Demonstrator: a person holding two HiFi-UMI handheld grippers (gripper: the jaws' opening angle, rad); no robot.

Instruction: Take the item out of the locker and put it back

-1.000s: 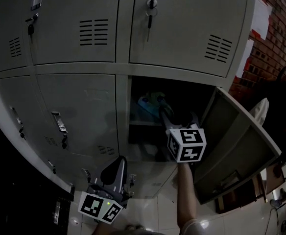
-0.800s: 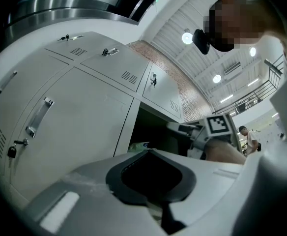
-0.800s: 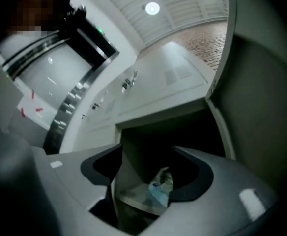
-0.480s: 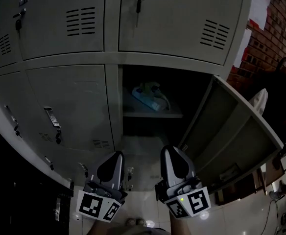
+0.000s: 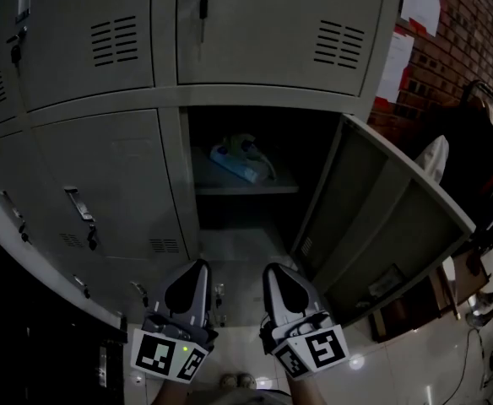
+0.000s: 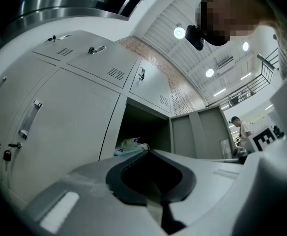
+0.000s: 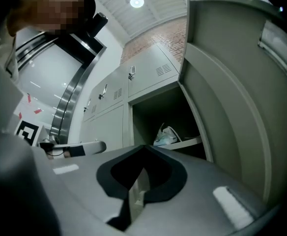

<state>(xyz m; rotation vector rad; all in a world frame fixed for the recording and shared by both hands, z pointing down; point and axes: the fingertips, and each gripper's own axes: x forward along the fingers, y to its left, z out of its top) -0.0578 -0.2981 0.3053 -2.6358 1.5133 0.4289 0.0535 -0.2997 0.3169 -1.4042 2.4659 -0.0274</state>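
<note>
Head view: left gripper (image 5: 198, 266) closed, right gripper (image 5: 274, 270) just closed, empty; item (image 5: 234, 161) in locker (image 5: 380, 211)

Packet (image 5: 232, 164) on locker shelf (image 5: 268, 189)

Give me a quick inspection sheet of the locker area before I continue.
Surface: locker shelf, inside the open compartment; door swung wide.
Job's things: blue-and-white item lying on the shelf, clear of both grippers.
Clutter: key hanging in the locker above.
Grippers: left gripper shut, empty; right gripper just closed, empty; both low, outside the locker.
Cables: nothing seen.
Surroundings: brick wall, glossy tiled floor.
</note>
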